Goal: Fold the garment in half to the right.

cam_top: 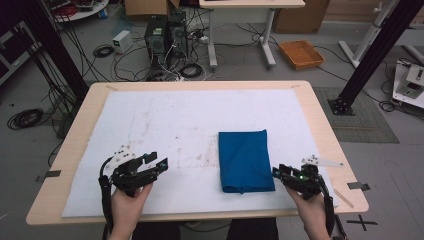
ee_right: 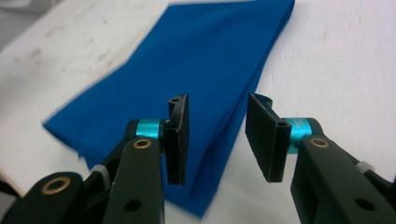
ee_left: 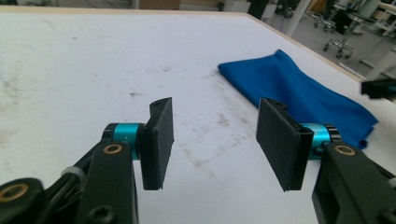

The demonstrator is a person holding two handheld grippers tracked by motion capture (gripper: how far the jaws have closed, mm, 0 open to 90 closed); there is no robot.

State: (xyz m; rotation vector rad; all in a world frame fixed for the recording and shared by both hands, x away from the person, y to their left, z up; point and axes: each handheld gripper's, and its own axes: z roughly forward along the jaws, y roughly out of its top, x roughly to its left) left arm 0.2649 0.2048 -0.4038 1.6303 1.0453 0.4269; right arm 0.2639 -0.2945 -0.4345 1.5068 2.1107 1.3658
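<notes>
A blue cloth (cam_top: 245,160), folded into a long rectangle, lies flat on the white mat right of centre. My left gripper (cam_top: 156,160) hovers near the front left of the mat, well to the left of the cloth, pointing toward it. In the left gripper view its jaws (ee_left: 217,112) stand open over bare mat, with the cloth (ee_left: 299,93) farther off. My right gripper (cam_top: 278,173) sits just off the cloth's near right corner. In the right gripper view the right gripper (ee_right: 217,100) is open above the cloth (ee_right: 187,60) near its edge, gripping nothing.
The stained white mat (cam_top: 175,125) covers most of the wooden table (cam_top: 320,115). Beyond the table's far edge the floor holds computer towers (cam_top: 165,35), tangled cables and an orange tray (cam_top: 301,54). Black frame posts stand at both sides.
</notes>
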